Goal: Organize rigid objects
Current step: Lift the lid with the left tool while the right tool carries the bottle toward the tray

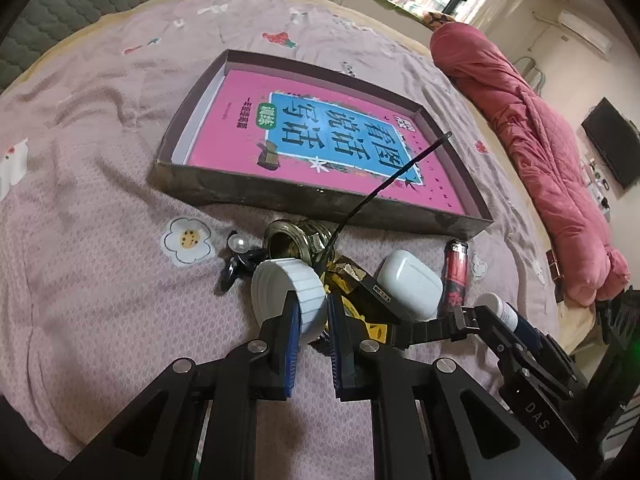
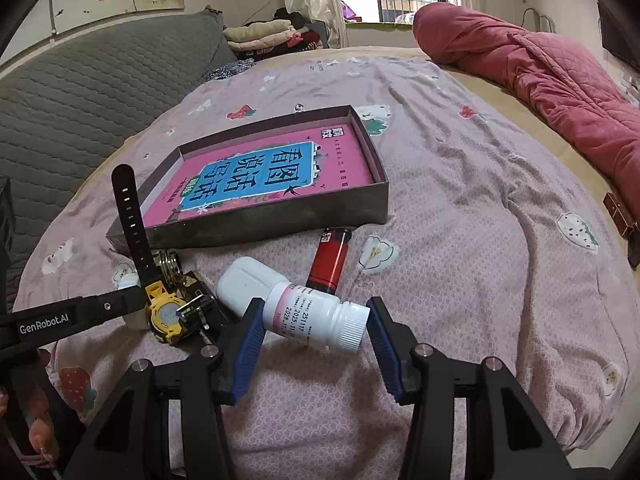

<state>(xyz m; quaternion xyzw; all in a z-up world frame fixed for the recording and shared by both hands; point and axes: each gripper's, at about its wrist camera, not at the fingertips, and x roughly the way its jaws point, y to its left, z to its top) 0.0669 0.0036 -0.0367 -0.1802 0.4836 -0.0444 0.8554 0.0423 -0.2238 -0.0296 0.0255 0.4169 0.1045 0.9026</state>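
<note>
Pink bedsheet [image 2: 460, 200], clutter near box [image 2: 372, 184]. Right gripper [image 2: 314, 334] released around light, slick pill bottle [image 2: 316, 316]; left gripper [image 1: 312, 312] clenched on white lid [image 1: 288, 292].

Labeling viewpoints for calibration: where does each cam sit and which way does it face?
Left wrist: on the left claw, facing the tray over the clutter; its pads grip a white lid; right claw intrudes.
Right wrist: on the right claw, facing the window; open around a pill bottle; left claw's arm at left.
Shared: tray, earbud case, lighter.
</note>
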